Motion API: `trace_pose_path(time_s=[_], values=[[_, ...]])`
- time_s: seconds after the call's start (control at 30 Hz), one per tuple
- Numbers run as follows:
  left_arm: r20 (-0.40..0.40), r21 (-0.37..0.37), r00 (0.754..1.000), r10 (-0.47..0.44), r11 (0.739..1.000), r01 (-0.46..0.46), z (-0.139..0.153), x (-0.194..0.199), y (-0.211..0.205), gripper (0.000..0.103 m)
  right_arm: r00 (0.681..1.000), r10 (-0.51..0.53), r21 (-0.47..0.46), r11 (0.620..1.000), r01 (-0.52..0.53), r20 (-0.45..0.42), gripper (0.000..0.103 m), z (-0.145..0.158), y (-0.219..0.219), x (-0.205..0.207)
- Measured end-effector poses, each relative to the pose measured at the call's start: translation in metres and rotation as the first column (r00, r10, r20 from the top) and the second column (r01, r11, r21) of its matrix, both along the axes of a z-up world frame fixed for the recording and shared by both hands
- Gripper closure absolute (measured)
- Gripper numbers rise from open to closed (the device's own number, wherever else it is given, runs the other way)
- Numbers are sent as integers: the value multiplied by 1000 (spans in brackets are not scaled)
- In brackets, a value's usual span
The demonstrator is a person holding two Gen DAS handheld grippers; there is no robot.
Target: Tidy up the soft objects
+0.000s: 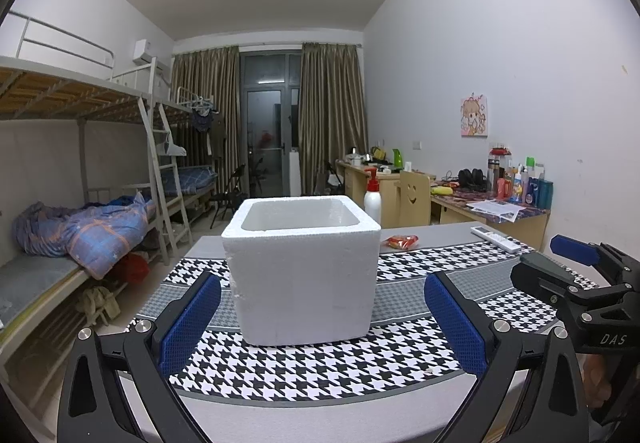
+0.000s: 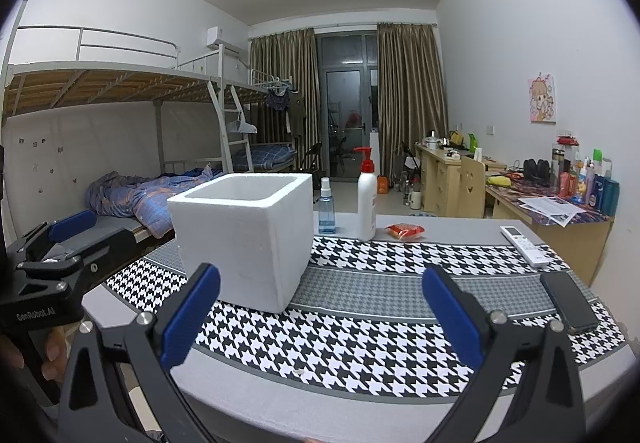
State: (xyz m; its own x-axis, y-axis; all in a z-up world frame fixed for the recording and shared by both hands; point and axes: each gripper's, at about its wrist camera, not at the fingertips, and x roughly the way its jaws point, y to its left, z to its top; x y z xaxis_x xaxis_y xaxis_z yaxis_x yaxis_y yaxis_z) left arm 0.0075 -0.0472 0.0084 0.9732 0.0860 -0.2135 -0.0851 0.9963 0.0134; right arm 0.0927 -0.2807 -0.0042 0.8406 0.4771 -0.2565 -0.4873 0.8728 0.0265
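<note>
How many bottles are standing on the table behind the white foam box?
2. A small blue spray bottle stands just right of the foam box, and a white pump bottle with a red top stands to its right. The box may hide more.

The right tool (image 1: 576,271) body reads "DAS", and the left tool (image 2: 60,239) body reads "GenRobot.AI"

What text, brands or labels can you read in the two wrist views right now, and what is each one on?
"DAS": on the right gripper, seen from the left wrist view.
"GenRobot.AI": on the left gripper, seen from the right wrist view.
Pump bottle label: too small to read.
Remote control buttons: blurred.
Desk bottles and papers: unreadable.
</note>
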Motion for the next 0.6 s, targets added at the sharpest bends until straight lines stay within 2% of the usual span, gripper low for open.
trace_pose_path(time_s=[0.6], values=[[5, 6, 1000, 1, 1000, -1, 1, -1, -1, 1, 1000, 3, -4, 1000, -3, 2, 1, -1, 1, 0]])
